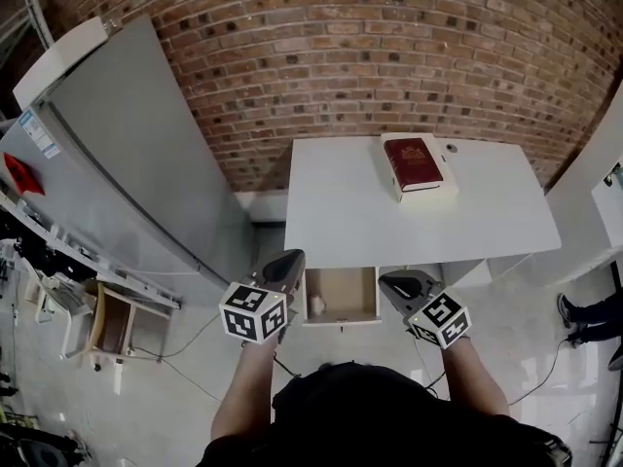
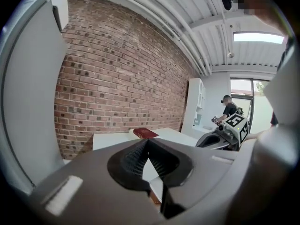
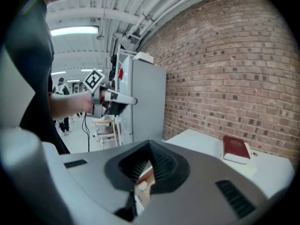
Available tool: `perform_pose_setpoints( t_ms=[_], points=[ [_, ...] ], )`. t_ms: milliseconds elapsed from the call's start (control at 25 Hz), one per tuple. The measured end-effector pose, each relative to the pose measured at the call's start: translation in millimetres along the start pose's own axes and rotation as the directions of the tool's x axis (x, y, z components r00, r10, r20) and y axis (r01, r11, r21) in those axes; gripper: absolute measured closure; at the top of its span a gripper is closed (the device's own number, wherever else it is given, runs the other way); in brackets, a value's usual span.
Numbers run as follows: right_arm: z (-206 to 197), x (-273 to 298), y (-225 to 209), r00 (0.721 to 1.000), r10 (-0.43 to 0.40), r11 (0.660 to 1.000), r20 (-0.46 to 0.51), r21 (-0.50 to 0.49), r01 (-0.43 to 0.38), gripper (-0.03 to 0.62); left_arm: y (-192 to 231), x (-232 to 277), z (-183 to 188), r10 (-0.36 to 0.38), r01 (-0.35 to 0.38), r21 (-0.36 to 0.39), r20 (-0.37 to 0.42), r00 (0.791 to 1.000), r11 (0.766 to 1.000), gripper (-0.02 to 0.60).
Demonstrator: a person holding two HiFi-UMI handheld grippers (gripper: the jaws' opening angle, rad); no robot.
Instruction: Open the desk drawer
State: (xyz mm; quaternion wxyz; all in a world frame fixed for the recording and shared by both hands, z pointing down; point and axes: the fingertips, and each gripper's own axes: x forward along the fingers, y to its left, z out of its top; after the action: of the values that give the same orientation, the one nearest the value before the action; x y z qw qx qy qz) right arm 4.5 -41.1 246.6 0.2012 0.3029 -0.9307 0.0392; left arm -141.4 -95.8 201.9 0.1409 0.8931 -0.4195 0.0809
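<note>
The drawer point(image 1: 341, 293) stands pulled out from the 6 o'clock edge of the white desk point(image 1: 350, 212), its pale wooden inside showing and a small light thing in it. Its length runs 12 to 6, front toward the person. The left gripper point(image 1: 289, 260) at its 9 o'clock and the right gripper point(image 1: 390, 282) at its 3 o'clock both have their jaws closed together on nothing.

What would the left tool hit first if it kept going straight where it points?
Probably the white desk top, just short of the red book; depth is hard to judge.
</note>
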Motion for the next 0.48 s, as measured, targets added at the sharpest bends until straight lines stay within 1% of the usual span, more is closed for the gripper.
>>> perform_pose_setpoints(
  t_ms=[80, 160, 280, 400, 480],
  points=[
    [17, -11, -9, 0.998, -0.023, 0.999, 0.065, 0.035, 0.02, 0.58, 3, -1, 7, 0.027, -0.026, -0.007, 0.009, 1.0, 1.0, 0.571],
    [35, -21, -17, 0.99, -0.051, 0.997, 0.134, 0.07, 0.042, 0.582, 5, -3, 13, 0.046, -0.046, -0.009, 0.014, 0.999, 0.999, 0.571],
    [61, -37, -26, 0.97, -0.096, 0.992, 0.225, 0.104, 0.074, 0.582, 3, -8, 20, 0.058, -0.057, -0.013, 0.025, 0.998, 0.998, 0.571],
    [85, -56, -32, 0.946, -0.137, 0.986, 0.292, 0.129, 0.102, 0.582, -1, -14, 31, 0.056, -0.056, -0.01, 0.043, 0.998, 0.998, 0.571],
    [97, -66, -38, 0.93, -0.166, 0.979, 0.328, 0.168, 0.115, 0.582, 0, -18, 38, 0.064, -0.064, -0.001, 0.049, 0.997, 0.998, 0.571]
  ],
)
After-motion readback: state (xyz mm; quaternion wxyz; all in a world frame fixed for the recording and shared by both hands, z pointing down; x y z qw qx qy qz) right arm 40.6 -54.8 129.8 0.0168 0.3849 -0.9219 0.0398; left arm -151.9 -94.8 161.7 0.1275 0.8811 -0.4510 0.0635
